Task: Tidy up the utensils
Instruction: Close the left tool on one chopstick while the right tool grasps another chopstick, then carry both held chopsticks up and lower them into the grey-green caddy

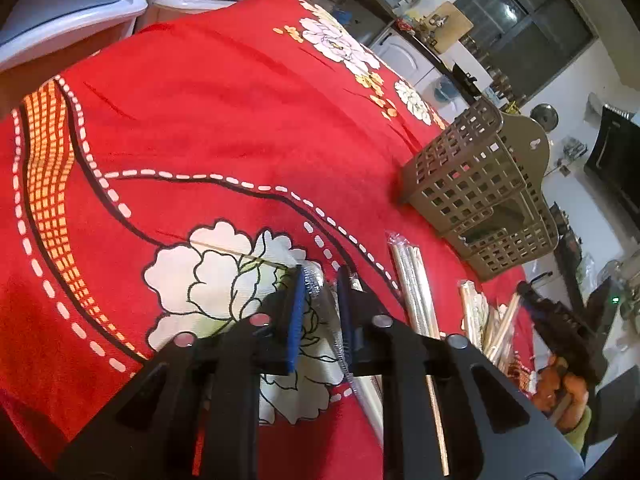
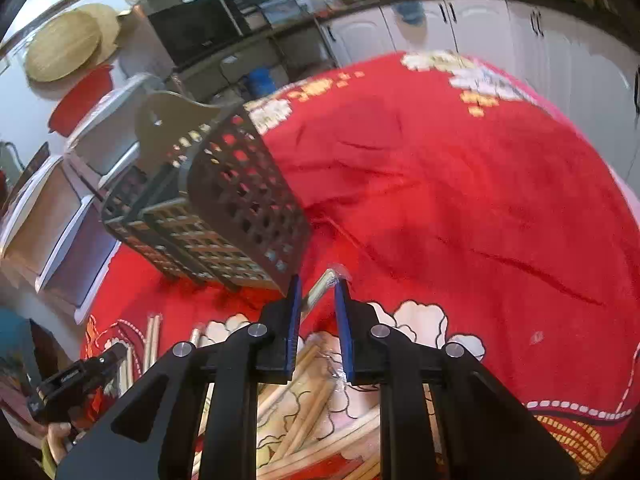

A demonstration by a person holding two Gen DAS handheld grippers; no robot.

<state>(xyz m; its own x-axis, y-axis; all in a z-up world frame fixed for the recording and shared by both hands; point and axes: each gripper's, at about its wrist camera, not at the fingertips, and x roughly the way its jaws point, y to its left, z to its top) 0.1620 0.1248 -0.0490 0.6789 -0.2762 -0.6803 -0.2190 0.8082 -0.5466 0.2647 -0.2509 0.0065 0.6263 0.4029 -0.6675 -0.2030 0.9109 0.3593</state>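
Left gripper [image 1: 320,276] hangs low over the red floral cloth [image 1: 224,120], its blue-padded jaws drawn nearly together on a clear plastic packet [image 1: 314,280] that holds a thin wire-bristled brush [image 1: 349,364] and what looks like a pale straw; the packet's end pokes out past the fingertips above a white flower print. Just to its right on the cloth lies a wrapped bundle of metallic straws [image 1: 414,296], and beyond that a loose heap of wooden chopsticks [image 1: 500,328] in wrappers. The grey perforated utensil caddy [image 1: 476,184] stands farther back on the cloth, well apart from the left gripper, its compartments showing no contents from here. Right gripper [image 2: 316,280] sits just in front of that caddy [image 2: 224,200], its jaws narrowed around a slim metallic straw in clear wrap [image 2: 322,286], whose tip sticks up between the blue pads; whether the pads actually press on it I cannot tell. Below the right gripper more wrapped chopsticks [image 2: 308,396] lie scattered on the cloth. At the lower left of the right wrist view the left gripper's black body and a hand [image 2: 56,436] show.
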